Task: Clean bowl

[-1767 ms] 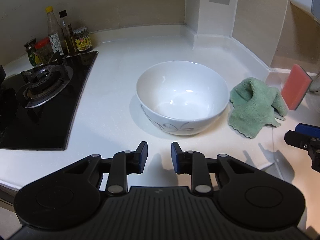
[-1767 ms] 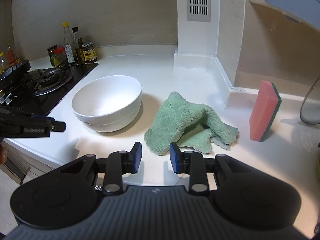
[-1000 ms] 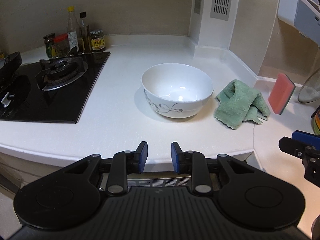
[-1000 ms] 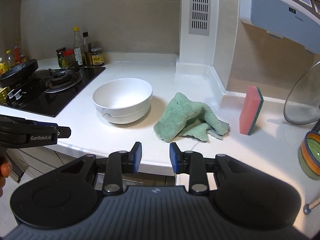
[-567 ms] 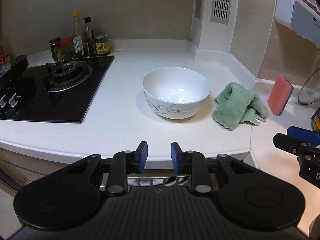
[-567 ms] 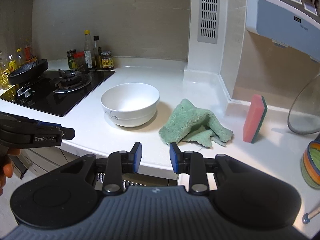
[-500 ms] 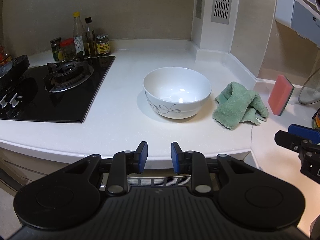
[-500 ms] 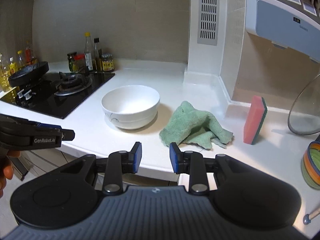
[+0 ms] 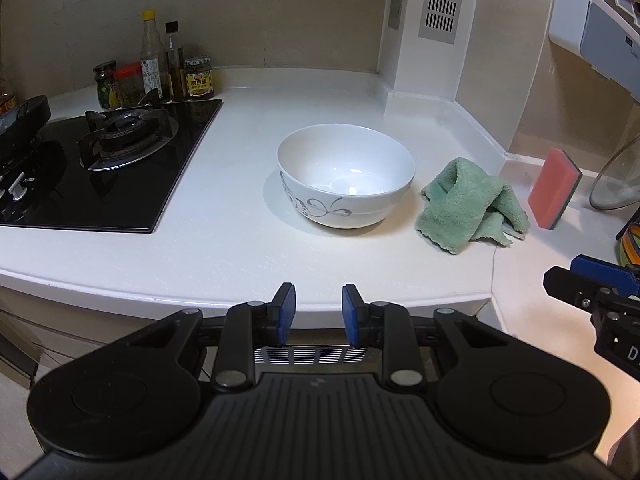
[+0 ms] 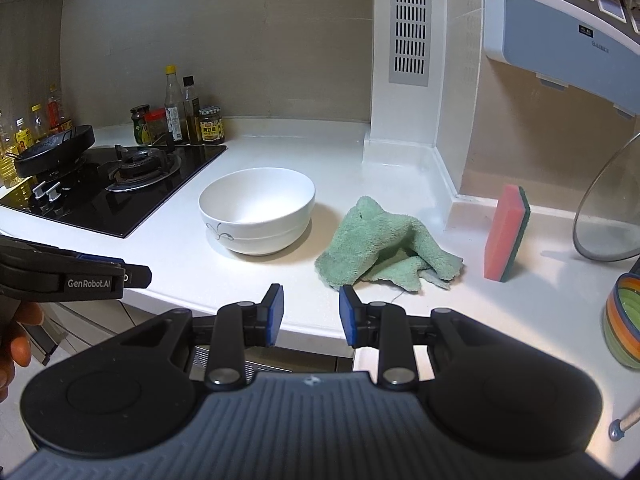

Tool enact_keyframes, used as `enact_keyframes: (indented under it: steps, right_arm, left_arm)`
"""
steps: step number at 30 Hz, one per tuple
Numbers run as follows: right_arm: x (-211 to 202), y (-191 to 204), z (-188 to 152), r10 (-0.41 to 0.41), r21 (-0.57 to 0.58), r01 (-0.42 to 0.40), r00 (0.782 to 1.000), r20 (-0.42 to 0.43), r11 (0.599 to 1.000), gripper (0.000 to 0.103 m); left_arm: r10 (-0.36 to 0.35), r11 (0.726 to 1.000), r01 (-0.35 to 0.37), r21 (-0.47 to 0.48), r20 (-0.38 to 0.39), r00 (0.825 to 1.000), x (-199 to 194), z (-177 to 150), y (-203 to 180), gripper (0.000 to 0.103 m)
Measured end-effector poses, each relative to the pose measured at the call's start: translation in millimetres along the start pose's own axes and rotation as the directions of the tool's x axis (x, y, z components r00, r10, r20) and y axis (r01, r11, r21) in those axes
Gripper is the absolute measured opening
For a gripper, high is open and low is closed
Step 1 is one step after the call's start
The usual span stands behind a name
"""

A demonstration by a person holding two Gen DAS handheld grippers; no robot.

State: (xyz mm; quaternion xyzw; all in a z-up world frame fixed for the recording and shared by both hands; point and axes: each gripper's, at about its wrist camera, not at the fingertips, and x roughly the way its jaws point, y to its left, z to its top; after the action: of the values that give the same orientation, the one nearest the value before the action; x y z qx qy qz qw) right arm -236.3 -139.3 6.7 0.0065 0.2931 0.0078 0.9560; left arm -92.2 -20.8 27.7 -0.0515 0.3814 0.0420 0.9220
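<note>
At the bottom centre of the left wrist view I see my left gripper, blue pads parted with nothing between them, hanging off the front edge of the white counter. Same in the right wrist view: my right gripper sits bottom centre, jaws apart and empty, also short of the counter edge. Each tool shows in the other's frame: the right one at the right edge of the left view, the left one at the left edge of the right view with a person's hand under it.

Outward from the left gripper, the white bowl stands upright mid-frame on the counter, grey swirl pattern on its side, inside looks bare. Just right of it, close, not clearly touching, lies the crumpled green cloth. Further right a pink sponge with a dark green backing stands on edge near the wall step, apart from the cloth. A glass lid leans at the right edge. In the right view a striped bowl sits lower right.

Left of the bowl, well apart, is the black hob with a burner; bottles and jars cluster behind it in the upper left. A black pan rests at the far left of the right view.
</note>
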Motion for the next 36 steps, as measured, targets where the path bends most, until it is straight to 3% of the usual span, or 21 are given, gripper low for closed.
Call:
enact_keyframes:
  steps: [36]
  right_arm:
    - [18,3,2,-0.015,-0.001,0.015,0.998,-0.056,1.0,0.026]
  left_arm:
    - [-0.036,0.999,0.036,0.004,-0.031,0.999,21,7,0,0.031]
